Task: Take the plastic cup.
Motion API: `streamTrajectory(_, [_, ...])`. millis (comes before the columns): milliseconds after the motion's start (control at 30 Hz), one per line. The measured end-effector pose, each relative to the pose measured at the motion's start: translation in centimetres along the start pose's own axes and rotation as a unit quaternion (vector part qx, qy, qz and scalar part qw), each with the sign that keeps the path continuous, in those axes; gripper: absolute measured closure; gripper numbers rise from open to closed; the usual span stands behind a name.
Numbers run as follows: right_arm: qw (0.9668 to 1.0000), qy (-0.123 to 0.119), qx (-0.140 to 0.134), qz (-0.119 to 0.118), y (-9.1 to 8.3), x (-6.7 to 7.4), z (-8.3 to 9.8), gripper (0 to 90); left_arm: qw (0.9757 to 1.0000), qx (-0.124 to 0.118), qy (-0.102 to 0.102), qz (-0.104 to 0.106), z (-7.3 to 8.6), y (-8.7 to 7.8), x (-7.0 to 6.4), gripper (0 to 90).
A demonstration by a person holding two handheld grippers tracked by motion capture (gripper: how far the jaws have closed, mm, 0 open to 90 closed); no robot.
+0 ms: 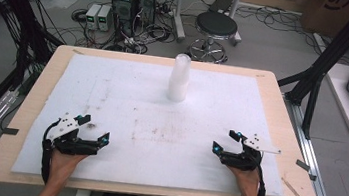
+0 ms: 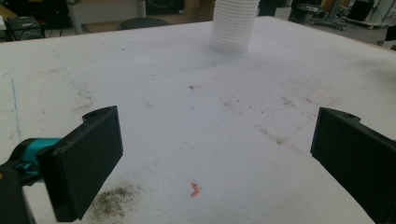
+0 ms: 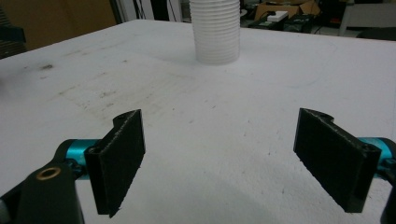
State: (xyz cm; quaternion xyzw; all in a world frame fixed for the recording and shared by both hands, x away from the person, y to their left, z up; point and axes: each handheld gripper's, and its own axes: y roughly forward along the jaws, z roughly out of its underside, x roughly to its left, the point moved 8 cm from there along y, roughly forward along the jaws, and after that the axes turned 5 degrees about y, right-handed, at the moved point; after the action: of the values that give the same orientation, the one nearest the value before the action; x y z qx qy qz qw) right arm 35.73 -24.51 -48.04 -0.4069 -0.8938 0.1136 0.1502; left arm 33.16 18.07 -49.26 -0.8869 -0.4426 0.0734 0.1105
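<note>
A tall stack of clear plastic cups (image 1: 179, 77) stands upside down on the white foam board (image 1: 211, 107), toward the far middle. The cup stack (image 2: 233, 23) rises ahead in the left gripper view, and the same stack (image 3: 216, 30) stands ahead in the right gripper view. My left gripper (image 1: 93, 128) rests near the board's front left, open, with nothing between its jaws. My right gripper (image 1: 226, 140) rests near the front right, also open and empty. Both point toward the stack, far from it.
The foam board lies on a wooden table (image 1: 282, 106). A small orange scrap (image 2: 195, 189) and a dark smudge (image 2: 109, 200) lie on the foam by the left gripper. Behind the table are a black stool (image 1: 215, 28), computer boxes (image 1: 134, 2) and cables on the floor.
</note>
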Motion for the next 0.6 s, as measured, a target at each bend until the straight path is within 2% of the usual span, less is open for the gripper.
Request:
streamTrajectory(300, [0.9999,0.004,-0.011,-0.003,-0.21,-0.14,-0.11,16.6,1.0000,-0.003,0.002,-0.003,-0.02,-0.05,-0.01,2.3])
streamTrajectory(400, [0.9997,0.010,-0.024,-0.002,-0.48,-0.18,-0.22,16.6,1.0000,-0.002,0.004,-0.003,-0.02,-0.02,-0.04,2.3])
streamTrajectory(500, [0.9997,0.008,-0.025,-0.003,-0.53,-0.13,-0.22,16.6,1.0000,-0.001,0.000,0.000,0.00,-0.03,0.01,2.3])
streamTrajectory(600, [0.9998,0.005,-0.015,-0.009,-0.34,-0.02,-0.15,16.6,1.0000,-0.002,-0.003,-0.001,0.00,-0.05,0.12,2.3])
